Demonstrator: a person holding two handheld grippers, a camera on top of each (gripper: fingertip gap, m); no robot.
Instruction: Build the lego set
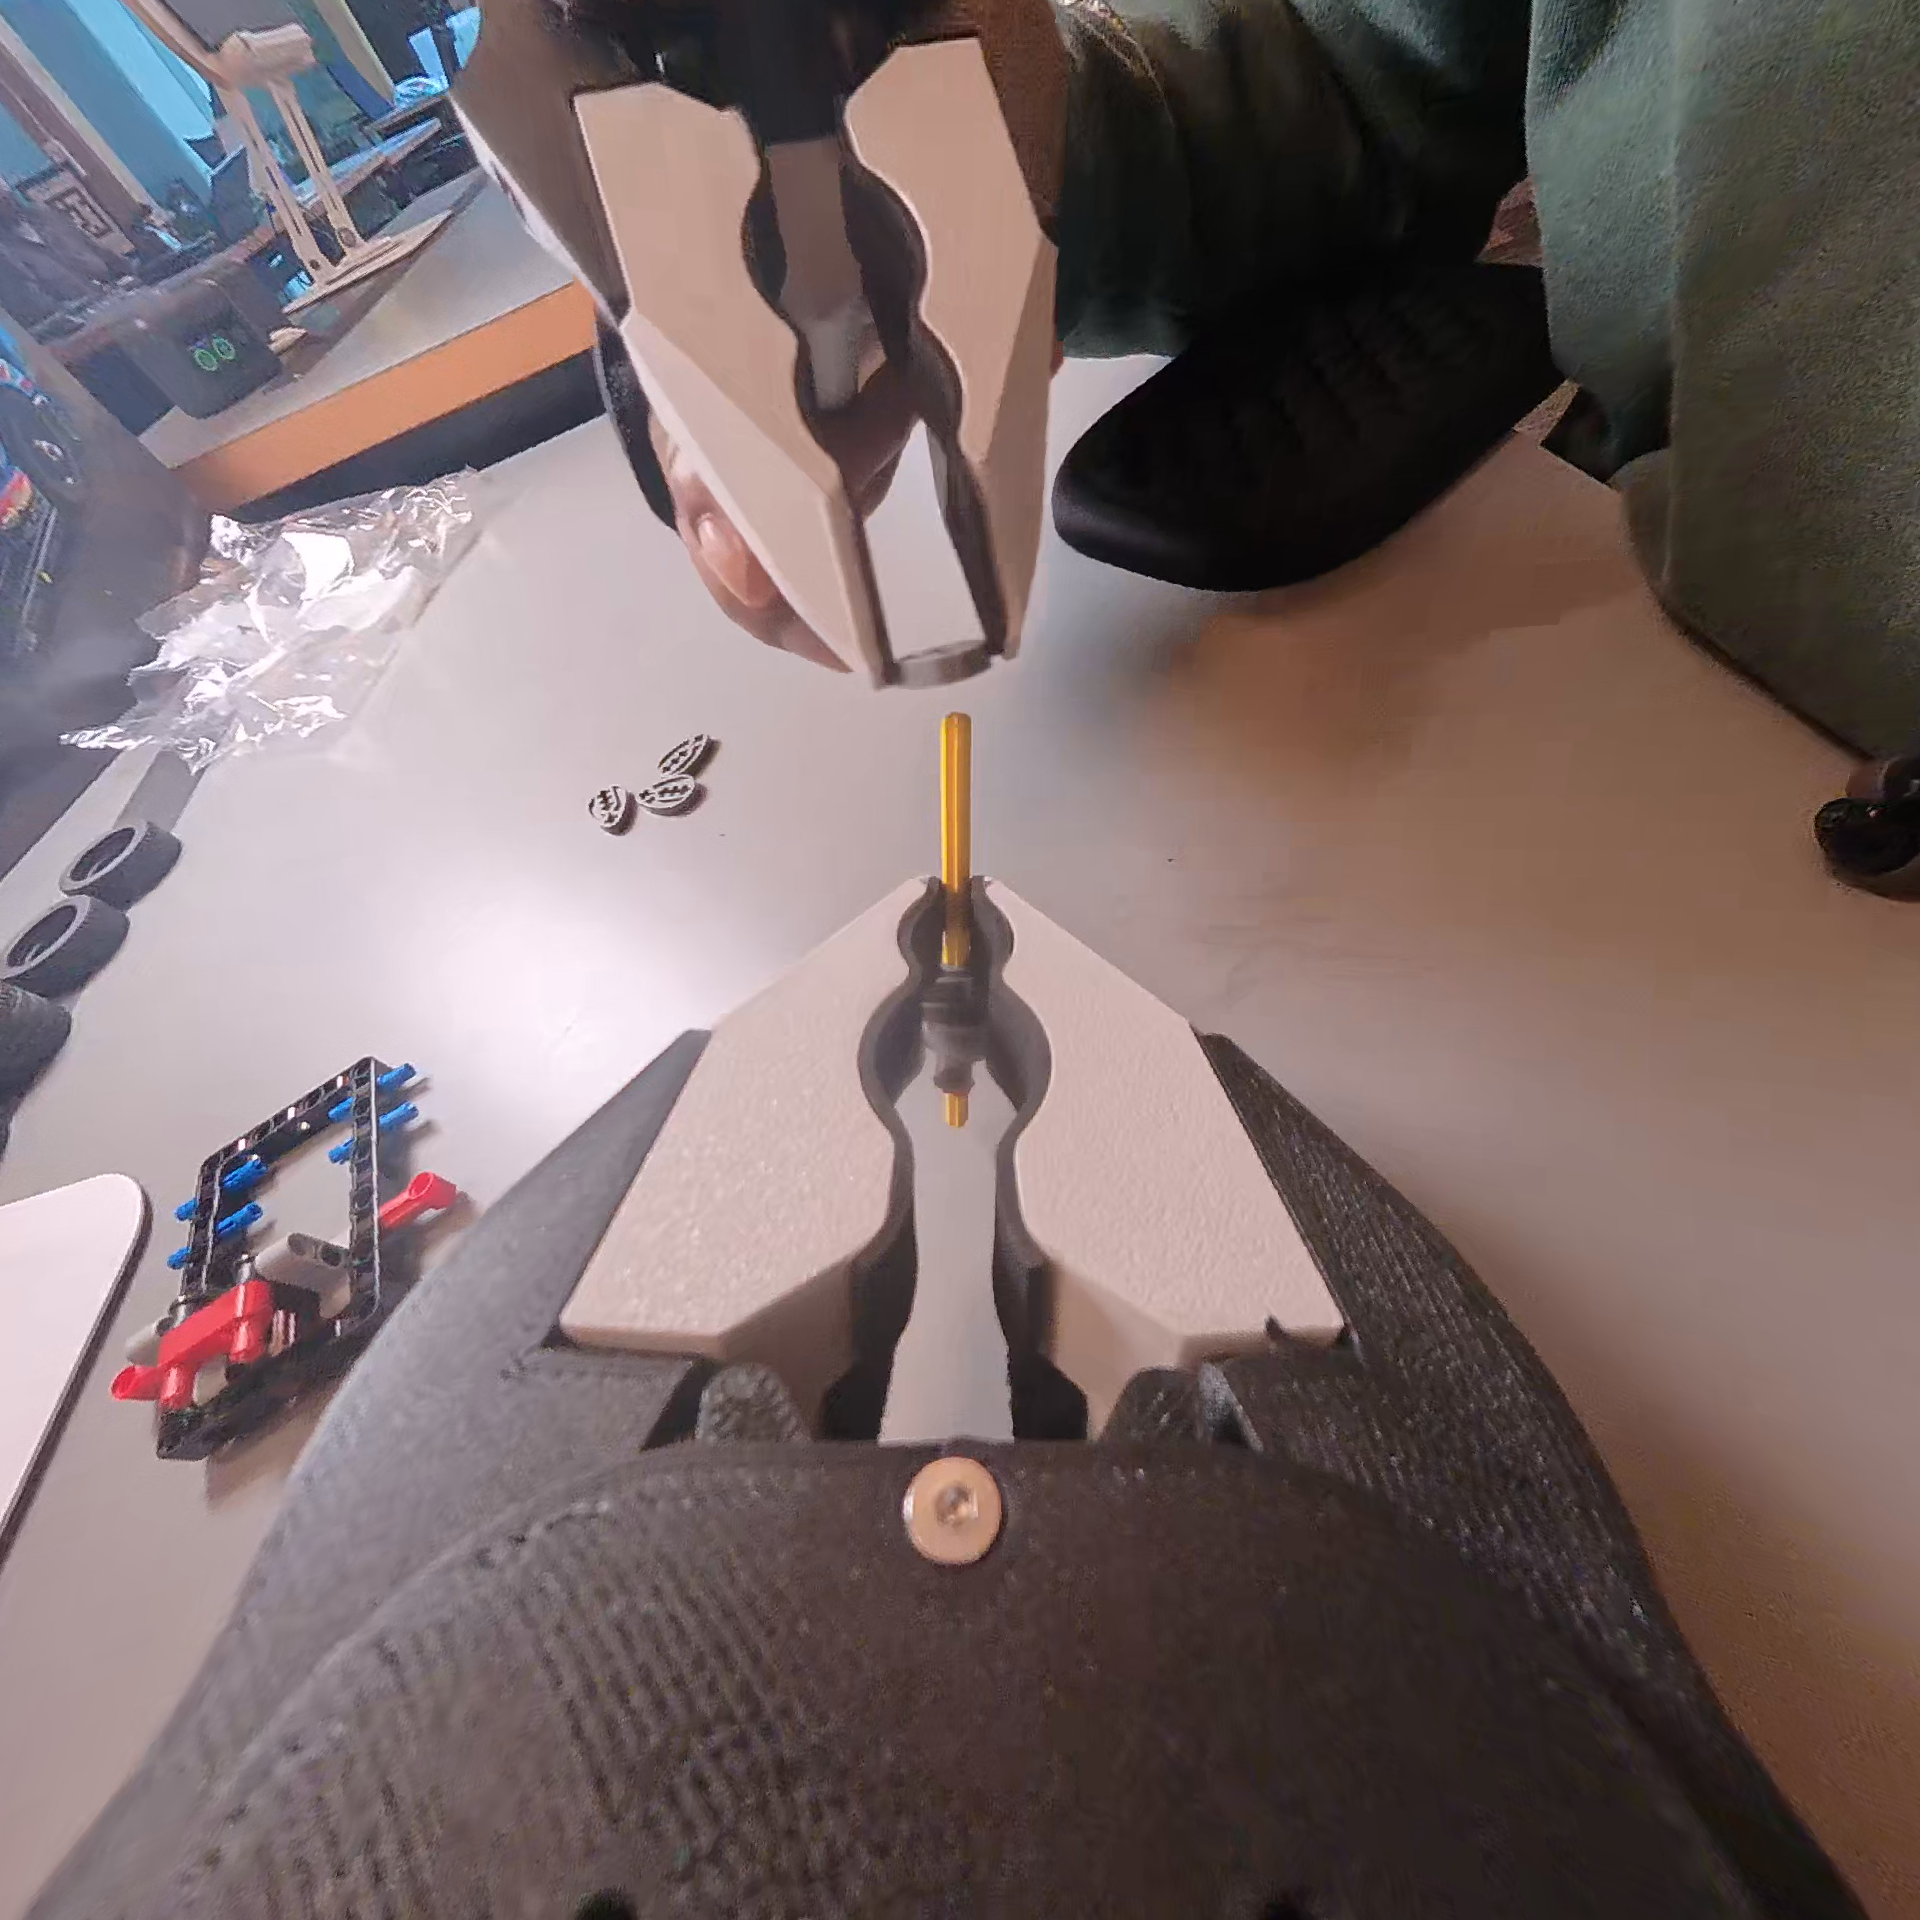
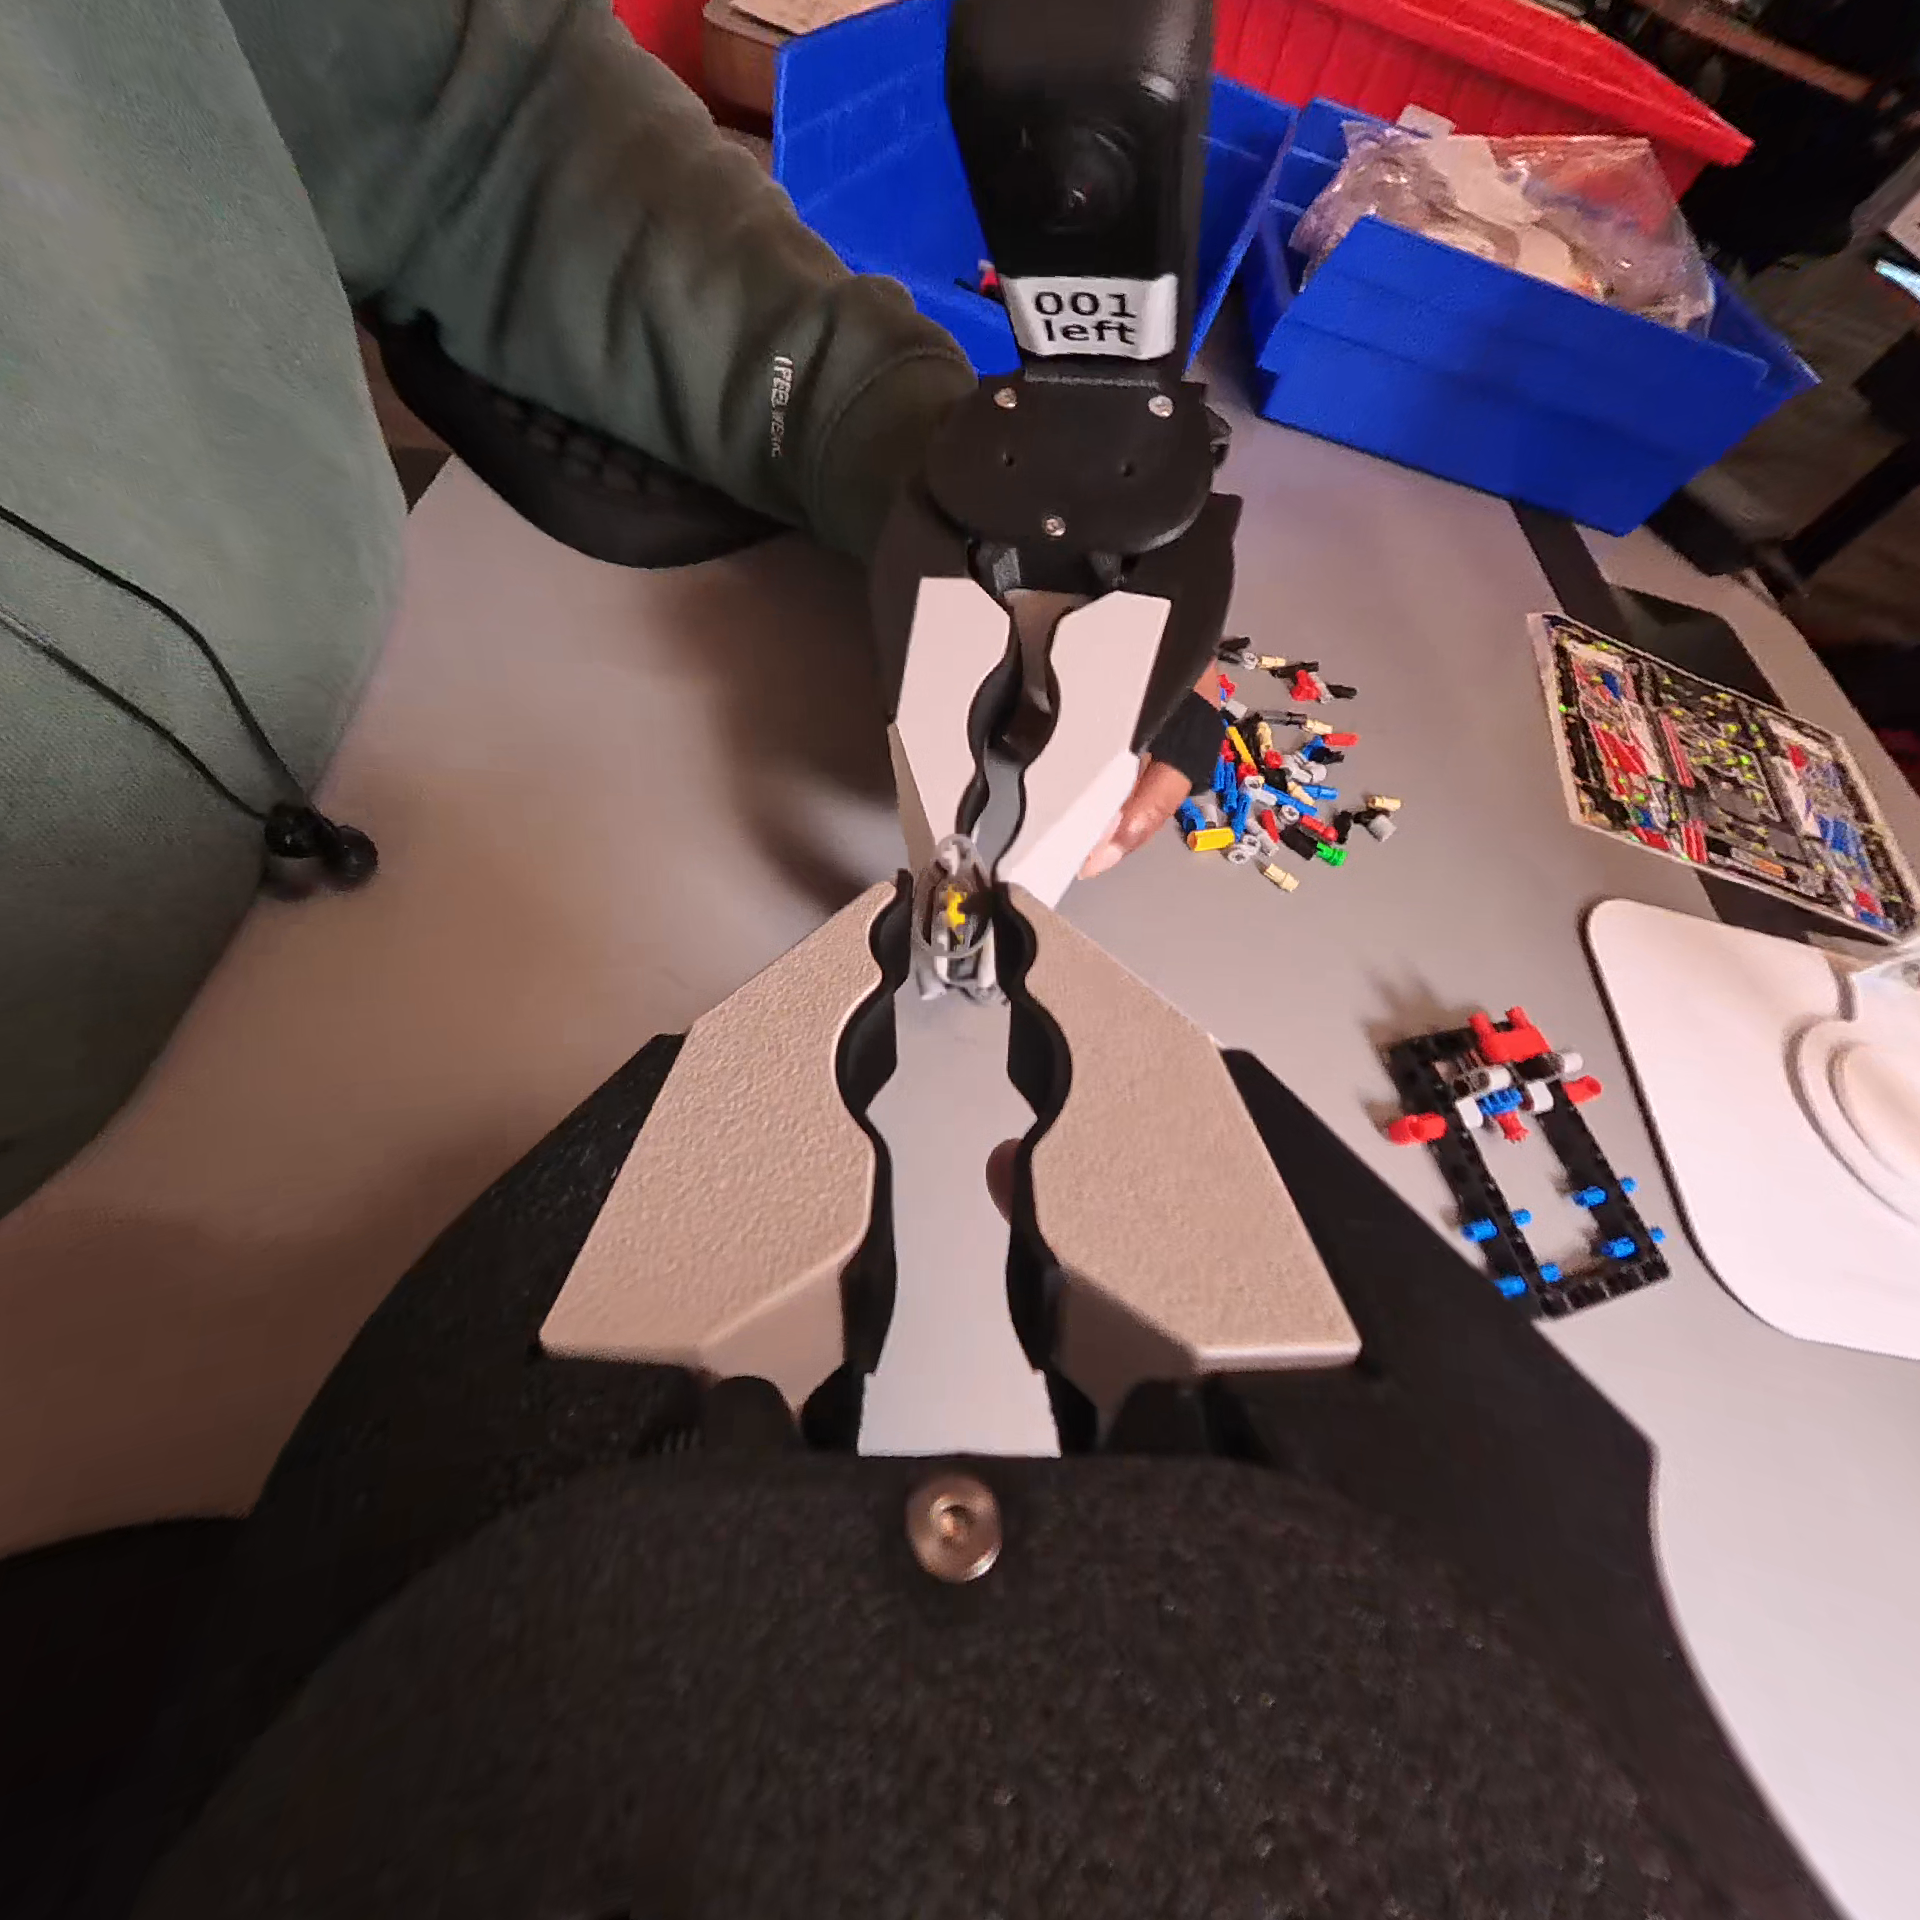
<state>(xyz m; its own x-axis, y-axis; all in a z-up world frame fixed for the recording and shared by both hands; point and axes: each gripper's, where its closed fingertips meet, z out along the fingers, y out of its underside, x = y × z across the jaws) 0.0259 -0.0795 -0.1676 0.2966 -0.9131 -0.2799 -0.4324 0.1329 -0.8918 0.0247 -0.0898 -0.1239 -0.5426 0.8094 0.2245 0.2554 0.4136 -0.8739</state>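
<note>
Pinching the yellow axle (image 1: 954, 821), the left hand-held gripper (image 1: 954, 894) faces the right hand-held gripper (image 1: 940, 665) clamping a grey piece (image 2: 956, 935).

Yellow axle (image 1: 954, 800), black frame (image 1: 296, 1226) with blue pins, red connector (image 1: 213, 1340), blue bins (image 2: 1496, 353), grey table (image 1: 1351, 935)

Light grey table (image 2: 644, 727) carries everything. Black lego frame (image 2: 1527, 1164) with blue pins and red parts lies flat near a white rounded board (image 2: 1704, 1091). Loose pile of small mixed-colour lego pieces (image 2: 1273, 769) further back — instruction sheet (image 2: 1714, 769) just beside it. Blue bins (image 2: 1496, 343) at the far edge. Left wrist view: crumpled clear plastic bag (image 1: 291, 613), black tyres (image 1: 88, 894), three small grey oval pieces (image 1: 655, 795).
</note>
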